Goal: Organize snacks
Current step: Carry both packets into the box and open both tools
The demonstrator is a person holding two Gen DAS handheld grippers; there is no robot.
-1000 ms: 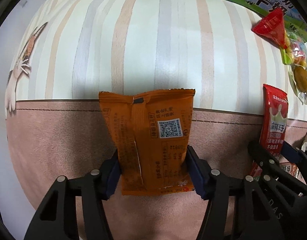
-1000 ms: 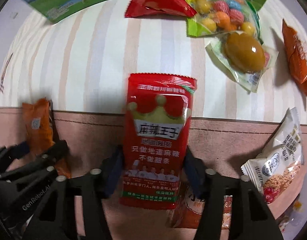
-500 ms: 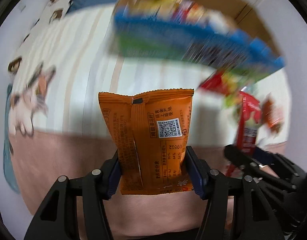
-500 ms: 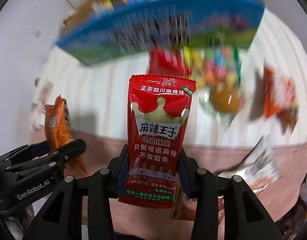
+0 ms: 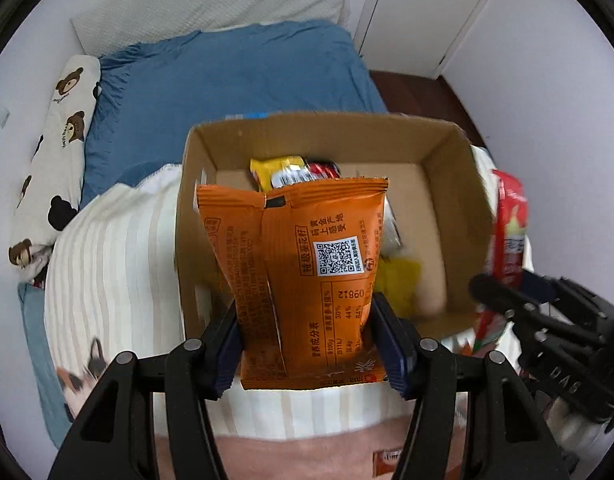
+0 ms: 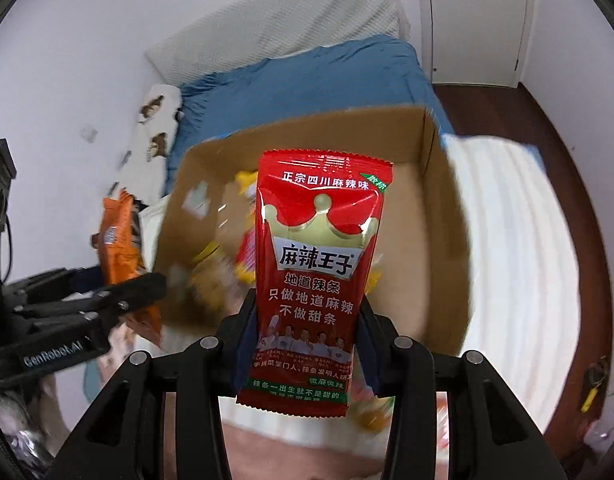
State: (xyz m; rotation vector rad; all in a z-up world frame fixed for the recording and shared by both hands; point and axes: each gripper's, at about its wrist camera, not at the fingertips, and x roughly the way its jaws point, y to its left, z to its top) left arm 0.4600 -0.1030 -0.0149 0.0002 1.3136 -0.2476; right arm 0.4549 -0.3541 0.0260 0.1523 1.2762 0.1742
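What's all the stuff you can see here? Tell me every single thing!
orange snack packet: one, orange, held upright in the left tongs above the box.
red snack packet: one, red with a gold crown, held upright in the right tongs above the box.
cardboard box: one, brown, open, on the striped blanket.
snacks in the box: several, yellow and red, too blurred to count.
striped blanket: one, cream.
blue sheet: one, blue, behind the box.
bear pillow: one, white with brown bears, beside the wall.
door: one, white, far corner.
left tongs: one, black, shut on the orange packet.
right tongs: one, black, shut on the red packet.
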